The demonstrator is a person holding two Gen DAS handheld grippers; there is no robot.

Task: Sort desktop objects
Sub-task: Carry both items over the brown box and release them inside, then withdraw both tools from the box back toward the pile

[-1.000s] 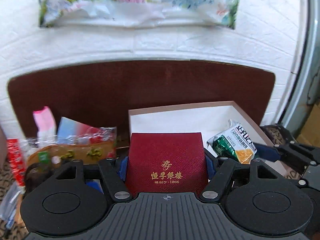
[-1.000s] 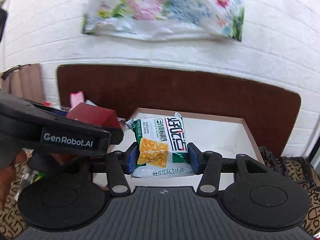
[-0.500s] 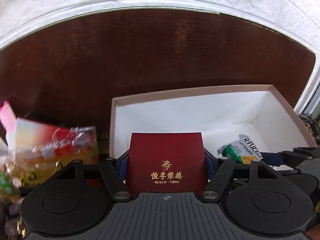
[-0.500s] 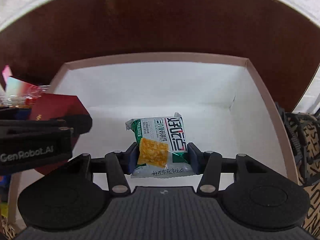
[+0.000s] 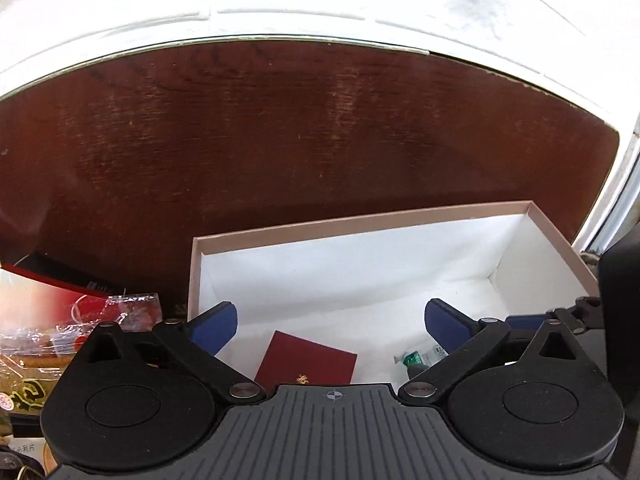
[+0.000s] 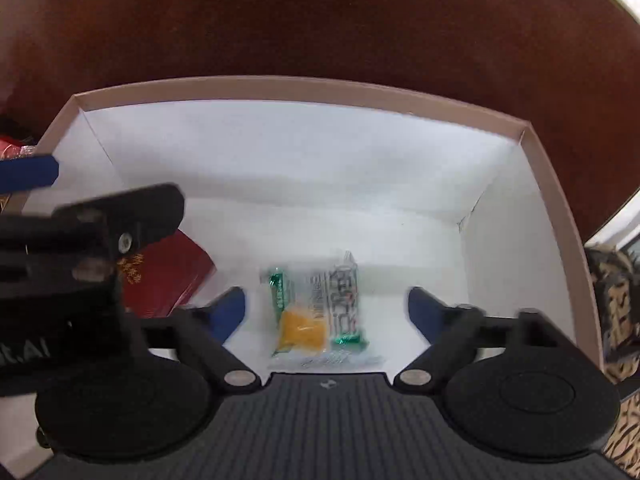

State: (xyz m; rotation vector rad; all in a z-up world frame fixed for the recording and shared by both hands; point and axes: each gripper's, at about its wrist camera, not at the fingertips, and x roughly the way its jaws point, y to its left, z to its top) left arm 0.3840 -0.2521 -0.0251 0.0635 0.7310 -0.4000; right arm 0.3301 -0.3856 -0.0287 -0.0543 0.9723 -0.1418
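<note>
A shallow cardboard box (image 5: 360,220) (image 6: 304,86) with a white inside stands on the dark wooden table. My left gripper (image 5: 330,322) hangs over the box's near left part, its jaws opening wide with nothing between the pads. The dark red case (image 5: 308,358) (image 6: 172,276) with gold lettering lies on the box floor below it. My right gripper (image 6: 326,308) is over the middle of the box, its jaws also opening. The green and yellow snack packet (image 6: 316,312) (image 5: 418,358) lies loose on the box floor between the spread fingers, blurred, touched by neither pad.
Left of the box, snack bags in clear wrap (image 5: 60,336) and a red packet (image 5: 52,292) crowd the table. The white brick wall (image 5: 280,0) stands behind the table (image 5: 280,140). A patterned seat (image 6: 616,312) shows at the right in the right wrist view.
Both grippers have let go: the red case has dropped from the left one and the snack packet from the right one into the box. Earlier, both came forward and down over the box.
</note>
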